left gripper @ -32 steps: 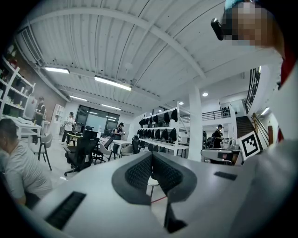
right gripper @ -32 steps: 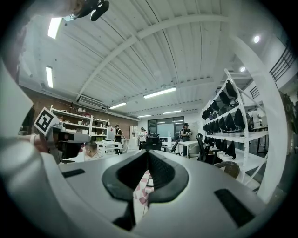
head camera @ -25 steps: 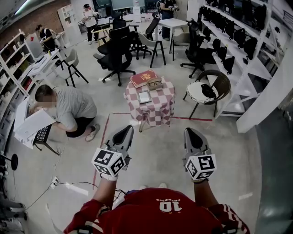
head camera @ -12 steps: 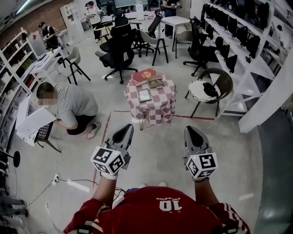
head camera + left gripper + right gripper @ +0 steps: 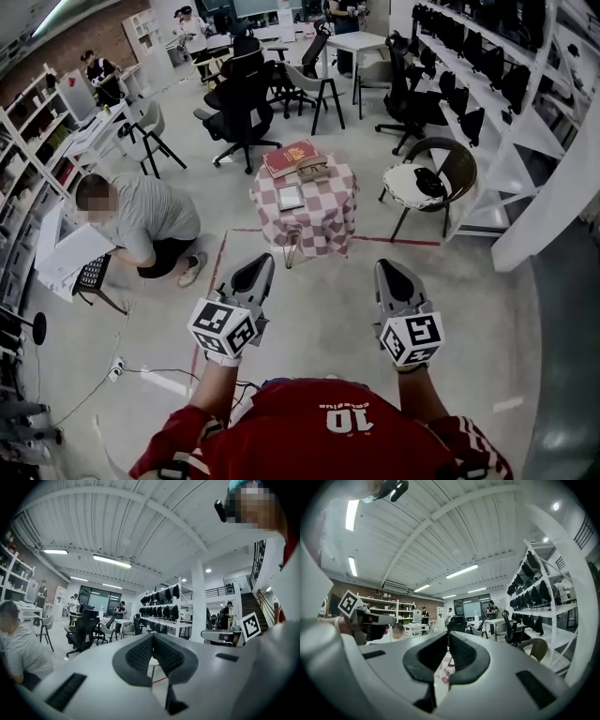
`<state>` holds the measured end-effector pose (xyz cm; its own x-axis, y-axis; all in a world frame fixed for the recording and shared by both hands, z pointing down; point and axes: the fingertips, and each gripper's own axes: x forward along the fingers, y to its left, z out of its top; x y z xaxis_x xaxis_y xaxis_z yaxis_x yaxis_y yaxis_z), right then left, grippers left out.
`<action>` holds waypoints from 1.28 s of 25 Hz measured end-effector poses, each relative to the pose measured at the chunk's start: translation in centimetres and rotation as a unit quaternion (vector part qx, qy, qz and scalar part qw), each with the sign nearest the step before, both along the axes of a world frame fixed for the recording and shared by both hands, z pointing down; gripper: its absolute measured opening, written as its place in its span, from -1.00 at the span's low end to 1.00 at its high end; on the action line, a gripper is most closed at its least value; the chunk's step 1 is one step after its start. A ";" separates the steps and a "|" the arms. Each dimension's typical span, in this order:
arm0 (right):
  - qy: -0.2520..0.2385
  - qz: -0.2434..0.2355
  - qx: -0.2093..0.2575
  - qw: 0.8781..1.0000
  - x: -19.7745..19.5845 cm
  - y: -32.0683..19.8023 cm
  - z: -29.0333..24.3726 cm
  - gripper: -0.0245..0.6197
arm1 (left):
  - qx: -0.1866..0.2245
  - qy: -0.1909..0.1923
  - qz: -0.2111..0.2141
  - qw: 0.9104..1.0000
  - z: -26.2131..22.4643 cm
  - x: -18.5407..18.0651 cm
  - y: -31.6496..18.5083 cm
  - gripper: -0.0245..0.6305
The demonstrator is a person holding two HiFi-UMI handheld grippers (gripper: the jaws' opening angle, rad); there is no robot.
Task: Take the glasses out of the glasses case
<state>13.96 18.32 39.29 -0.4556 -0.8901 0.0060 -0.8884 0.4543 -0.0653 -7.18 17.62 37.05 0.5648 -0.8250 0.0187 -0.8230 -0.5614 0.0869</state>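
A small table under a red-and-white checked cloth [image 5: 323, 220] stands a few steps ahead in the head view. On it lie a red book [image 5: 292, 157], a tan glasses case [image 5: 314, 169] beside the book, and a flat white-framed tablet [image 5: 290, 196]. No glasses show. My left gripper [image 5: 255, 266] and right gripper [image 5: 387, 270] are held level side by side, short of the table, both shut and empty. The left gripper [image 5: 153, 635] view shows its pads pressed together. Below the shut right gripper [image 5: 448, 634], the checked cloth [image 5: 442, 670] shows.
A person in a grey shirt [image 5: 141, 220] crouches at the left by a low desk. A wicker chair [image 5: 427, 183] stands right of the table, black office chairs [image 5: 239, 108] behind it, white shelving [image 5: 525, 112] along the right. Red floor tape [image 5: 394, 242] and cables [image 5: 141, 375] lie on the floor.
Both grippers keep the same shut pose while the view has shifted a little; the table sits slightly further left and up in the picture.
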 end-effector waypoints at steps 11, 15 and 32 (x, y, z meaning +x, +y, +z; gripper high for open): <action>-0.011 -0.002 -0.018 1.000 2.8 -1.3 2.2 -0.85 | -0.007 -0.021 0.007 1.000 1.6 3.2 -1.6 -0.90; -0.018 0.000 -0.033 0.999 3.4 -2.6 3.0 -0.85 | -0.010 -0.027 0.010 1.000 2.2 4.0 -3.0 -0.90; 0.016 -0.022 -0.027 0.999 0.1 -19.4 2.0 -0.85 | -0.011 -0.006 -0.004 1.000 3.1 0.7 -20.1 -0.90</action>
